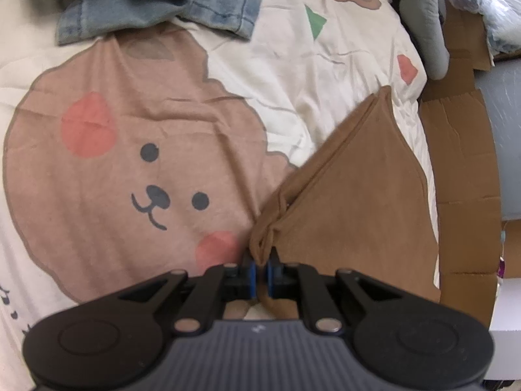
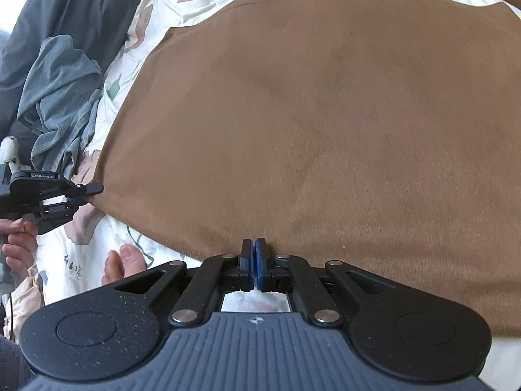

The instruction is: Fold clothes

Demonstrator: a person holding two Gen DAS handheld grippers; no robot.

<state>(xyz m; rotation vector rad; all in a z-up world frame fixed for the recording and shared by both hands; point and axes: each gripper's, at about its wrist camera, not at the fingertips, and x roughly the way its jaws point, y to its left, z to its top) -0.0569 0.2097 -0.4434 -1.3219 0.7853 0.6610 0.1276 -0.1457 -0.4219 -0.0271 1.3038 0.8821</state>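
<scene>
Brown garment (image 2: 325,123) lies spread on the bear-print bedsheet (image 1: 130,163). Left gripper (image 1: 260,265) is clamped on a bunched corner; right gripper (image 2: 254,254) is pinched together at the near hem, apparently gripping it. Judgement: keep both grips firm, lift evenly, hold the edge taut so the fold lands straight. Denim pile (image 1: 146,0) lies well apart.

Both wrist fisheyes look down, close, along their fingers — sharing the flat brown cloth garment (image 1: 358,202) (image 2: 309,114) on the bear-print cream bedsheet (image 1: 309,65) (image 2: 156,9); the right view's left edge catches the left gripper (image 2: 85,195).
</scene>
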